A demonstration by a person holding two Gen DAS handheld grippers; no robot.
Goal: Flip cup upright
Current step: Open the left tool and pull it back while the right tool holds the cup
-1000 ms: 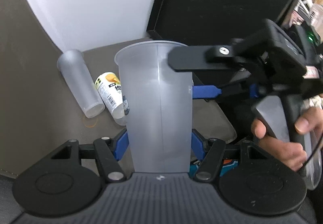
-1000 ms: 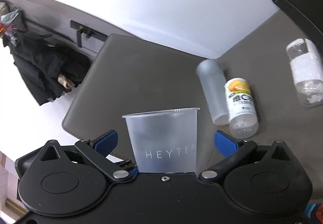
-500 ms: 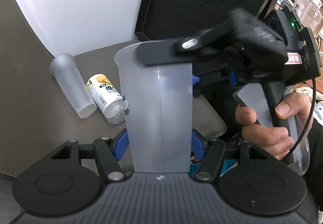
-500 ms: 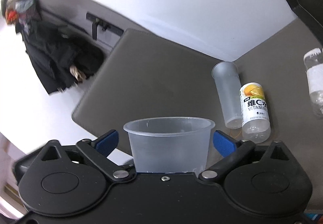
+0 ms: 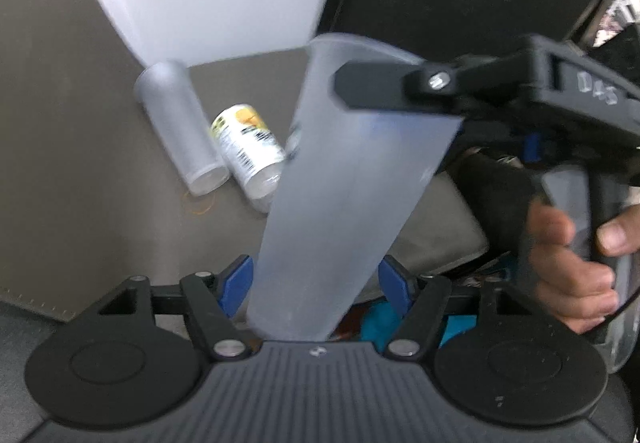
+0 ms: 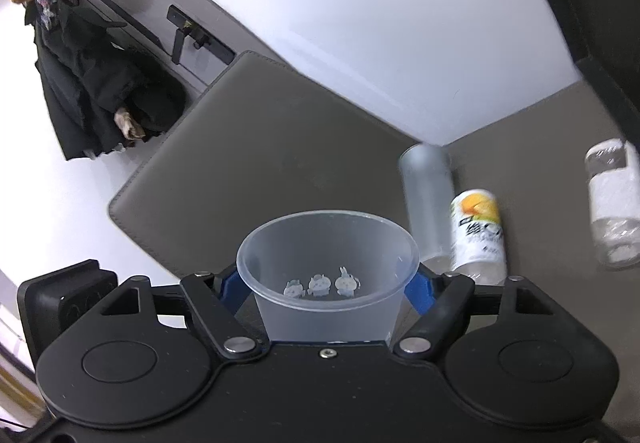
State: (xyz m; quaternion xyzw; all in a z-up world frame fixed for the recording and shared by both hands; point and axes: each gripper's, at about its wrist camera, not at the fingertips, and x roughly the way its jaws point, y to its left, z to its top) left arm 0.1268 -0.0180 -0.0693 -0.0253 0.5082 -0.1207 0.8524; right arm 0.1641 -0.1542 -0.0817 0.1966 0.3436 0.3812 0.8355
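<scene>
A tall frosted clear plastic cup [image 5: 344, 183] stands between both grippers, rim up, leaning to the right in the left wrist view. My left gripper [image 5: 316, 277] has loosened around its base, with small gaps beside the blue pads. My right gripper [image 6: 326, 285] is shut on the cup [image 6: 326, 275] just below the rim; its open mouth faces the camera and small cartoon prints show inside. The right gripper's black body [image 5: 500, 95] and the hand holding it fill the right of the left wrist view.
A frosted tumbler [image 5: 180, 131] and a yellow-labelled bottle [image 5: 250, 151] lie side by side on the brown-grey mat [image 5: 80, 163]. A clear jar [image 6: 612, 203] lies further right. A white wall and a black panel stand behind. Dark coats hang at far left in the right wrist view.
My right gripper has closed onto the cup near its rim and tilted it. My left gripper has opened slightly at the base. The cup now leans right.
</scene>
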